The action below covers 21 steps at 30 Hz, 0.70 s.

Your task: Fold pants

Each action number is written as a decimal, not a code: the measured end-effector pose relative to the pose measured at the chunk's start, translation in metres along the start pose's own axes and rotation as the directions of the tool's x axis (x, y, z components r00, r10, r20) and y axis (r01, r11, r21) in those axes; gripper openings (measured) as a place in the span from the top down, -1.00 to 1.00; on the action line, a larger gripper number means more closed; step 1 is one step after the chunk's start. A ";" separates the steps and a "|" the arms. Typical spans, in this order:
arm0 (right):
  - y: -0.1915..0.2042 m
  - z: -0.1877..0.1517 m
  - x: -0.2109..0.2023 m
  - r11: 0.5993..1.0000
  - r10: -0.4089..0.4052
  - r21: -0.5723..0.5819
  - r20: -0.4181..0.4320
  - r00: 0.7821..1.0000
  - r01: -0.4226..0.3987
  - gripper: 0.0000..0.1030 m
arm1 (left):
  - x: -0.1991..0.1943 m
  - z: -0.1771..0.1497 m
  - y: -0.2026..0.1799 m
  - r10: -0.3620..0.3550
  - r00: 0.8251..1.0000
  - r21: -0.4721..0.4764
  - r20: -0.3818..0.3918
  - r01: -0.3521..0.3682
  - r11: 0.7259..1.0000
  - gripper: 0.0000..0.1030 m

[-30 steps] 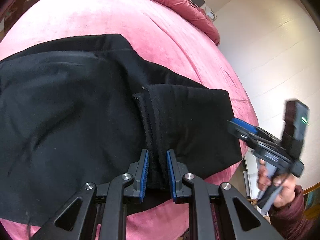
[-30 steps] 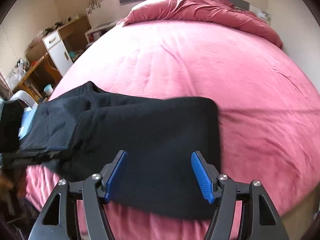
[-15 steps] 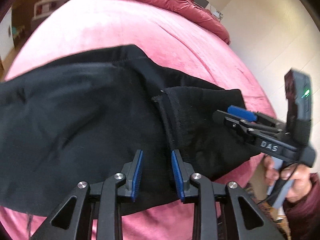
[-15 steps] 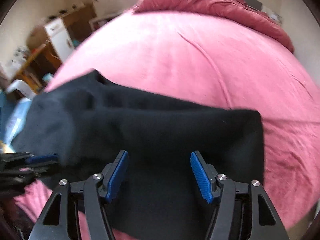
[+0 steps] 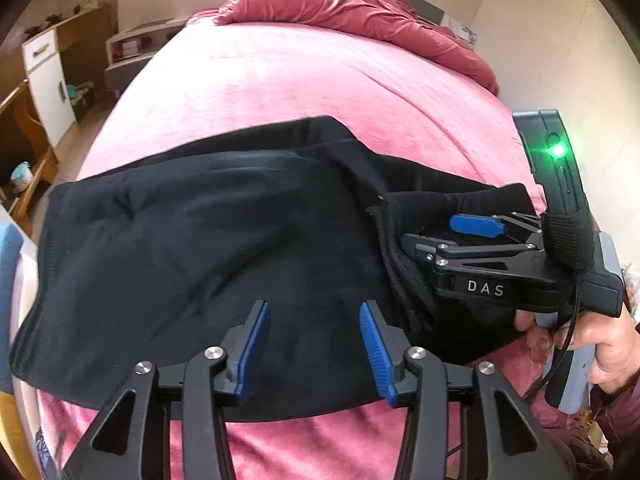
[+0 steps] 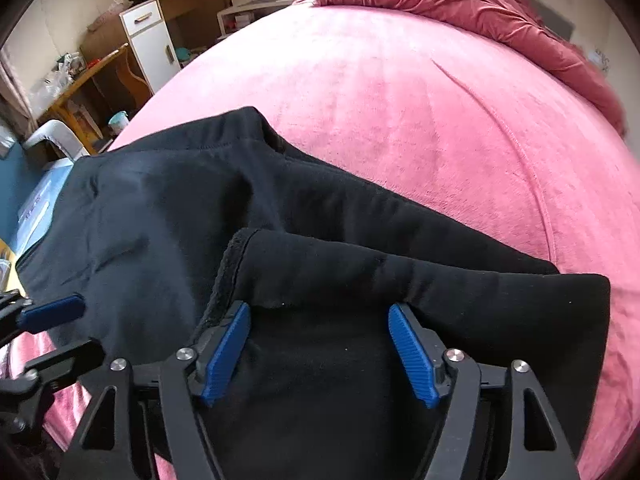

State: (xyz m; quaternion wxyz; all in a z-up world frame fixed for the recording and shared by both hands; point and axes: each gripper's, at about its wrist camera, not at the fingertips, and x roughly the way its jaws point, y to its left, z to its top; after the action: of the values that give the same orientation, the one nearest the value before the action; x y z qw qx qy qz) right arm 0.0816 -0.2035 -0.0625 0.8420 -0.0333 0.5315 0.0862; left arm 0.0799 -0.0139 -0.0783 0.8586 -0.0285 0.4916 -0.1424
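Black pants lie folded across the near end of a pink bed. A doubled layer rests on top at their right end. My left gripper hovers over the pants' near edge. Its jaws are opening, and the cloth lies flat below them, unpinched. My right gripper sits low over the doubled layer. Its jaws are opening wide, and the pads do not press on the cloth. Each gripper shows in the other's view: the right gripper and the left gripper.
A crumpled red duvet is heaped at the head of the bed. A white cabinet and wooden furniture stand to the left of the bed. A wall runs close along the right. A hand holds the right gripper's handle.
The left gripper let go of the bunched ridge of cloth, opened and drew back. The right gripper came in from the right and lower, onto the doubled end of the pants.
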 end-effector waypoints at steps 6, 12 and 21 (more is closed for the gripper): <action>0.002 0.002 0.001 1.000 -0.017 0.023 0.019 1.000 0.017 -0.53 | -0.018 -0.001 0.009 0.010 0.999 -0.045 0.044 -0.008 0.999 -0.06; 0.004 -0.006 -0.003 0.998 -0.040 0.060 0.064 0.997 0.036 -0.56 | -0.032 -0.008 0.017 0.001 0.998 -0.065 0.066 0.003 0.998 -0.69; 0.004 -0.017 -0.012 0.996 -0.055 0.077 0.120 0.991 0.046 -0.57 | -0.068 -0.022 0.069 -0.003 0.993 -0.263 0.116 0.034 0.964 -0.67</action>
State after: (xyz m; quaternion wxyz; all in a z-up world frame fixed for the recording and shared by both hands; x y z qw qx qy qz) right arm 0.0607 -0.2031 -0.0594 0.8754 -0.0100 0.4809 0.0469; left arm 0.0438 0.0725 -0.0462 0.8726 -0.1558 0.4556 -0.0816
